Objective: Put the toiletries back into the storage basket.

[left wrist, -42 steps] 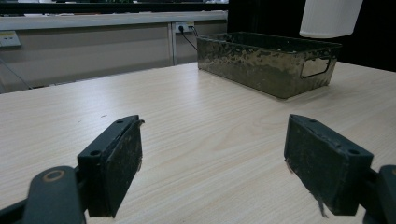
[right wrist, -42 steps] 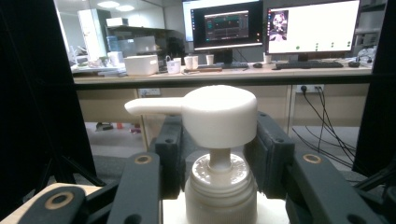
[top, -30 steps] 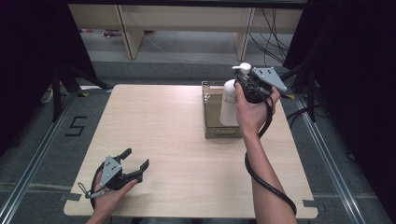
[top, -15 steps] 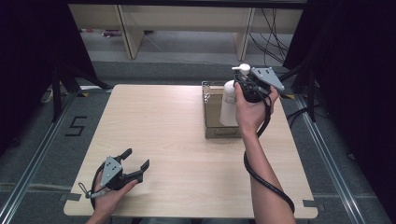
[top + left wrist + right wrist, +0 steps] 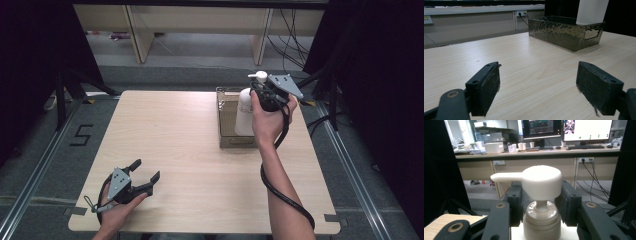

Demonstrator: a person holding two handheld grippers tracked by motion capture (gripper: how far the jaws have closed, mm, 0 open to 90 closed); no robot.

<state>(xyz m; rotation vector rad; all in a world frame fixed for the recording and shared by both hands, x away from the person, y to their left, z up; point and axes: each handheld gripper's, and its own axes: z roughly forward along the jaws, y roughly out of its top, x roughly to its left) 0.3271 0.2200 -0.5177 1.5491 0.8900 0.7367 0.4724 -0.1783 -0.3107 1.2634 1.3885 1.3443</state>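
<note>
Gripping pump bottle (image 5: 245,112) over metal tray (image 5: 223,117), bottle base hidden, right gripper (image 5: 264,95)

The left gripper (image 5: 537,92) sits low over the table (image 5: 531,65), its two black jaws standing wide apart with nothing between them. Beyond the jaws, toward the upper right, a metal tray (image 5: 559,32) rests on the table. A white bottle (image 5: 591,11) stands upright in the tray, with its lower body visible above the rim.
</note>
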